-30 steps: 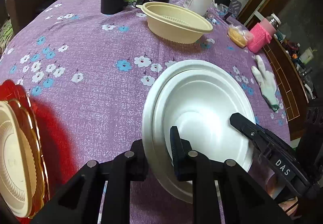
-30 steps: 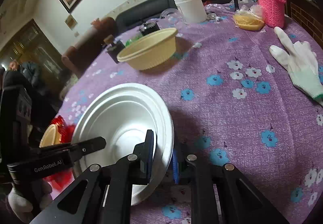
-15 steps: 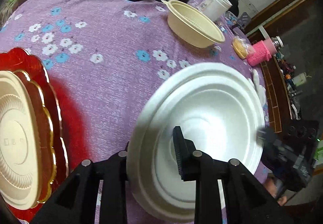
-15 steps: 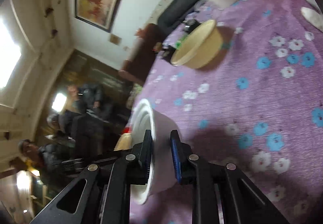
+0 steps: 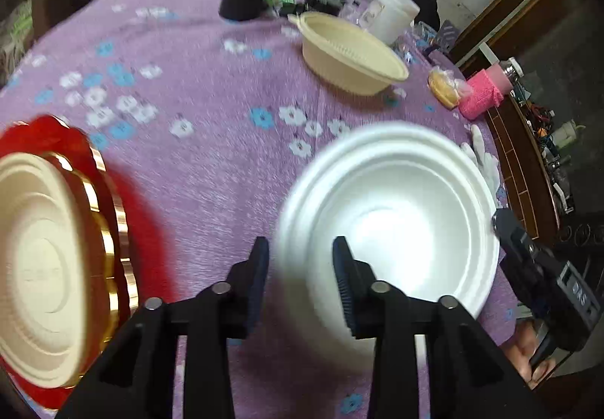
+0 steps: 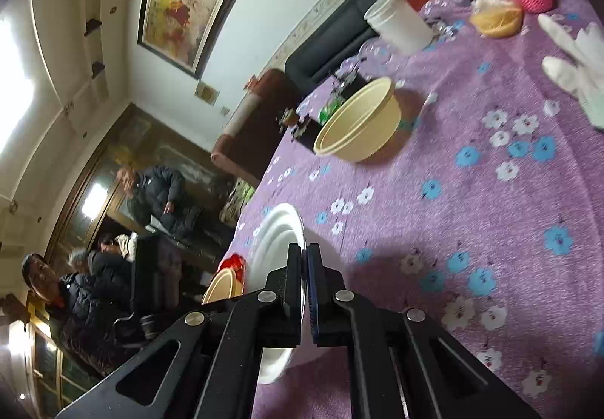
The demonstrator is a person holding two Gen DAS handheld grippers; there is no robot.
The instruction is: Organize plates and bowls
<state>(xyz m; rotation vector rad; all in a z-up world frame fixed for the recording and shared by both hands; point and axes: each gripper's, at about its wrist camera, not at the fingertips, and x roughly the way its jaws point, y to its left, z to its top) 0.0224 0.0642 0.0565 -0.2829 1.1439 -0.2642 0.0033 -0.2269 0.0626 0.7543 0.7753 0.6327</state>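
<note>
- My right claw (image 6: pixel 304 260), seen from its own camera, is pinched tight on the near rim of the white plate (image 6: pixel 277 241), which stands almost edge-on and tilted above the purple flowered tablecloth (image 6: pixel 472 215).
- My left claw (image 5: pixel 300 260) has just been opening: its fingers (image 5: pixel 341 268) are spread on either side of the plate's near-left rim, one outside the edge and one over the dished inside, with a visible gap so that neither pad presses on it.
- From the left camera the white plate (image 5: pixel 389 215) fills the space just ahead and to the right of my left claw; my right claw's black body reaches its far-right edge (image 5: pixel 509 230). The view is blurred, so I cannot tell whether the plate's underside touches the cloth.
- To the left of my left claw, well apart from the white plate, a cream plate (image 5: pixel 41 268) sits inside a red, gold-rimmed tray (image 5: pixel 113 215).
- Farther up the table a cream bowl (image 5: pixel 351 56) stands alone, with a white tub (image 5: pixel 392 19) behind it and a white glove (image 6: pixel 577 56) lying flat near the table's right edge.
</note>
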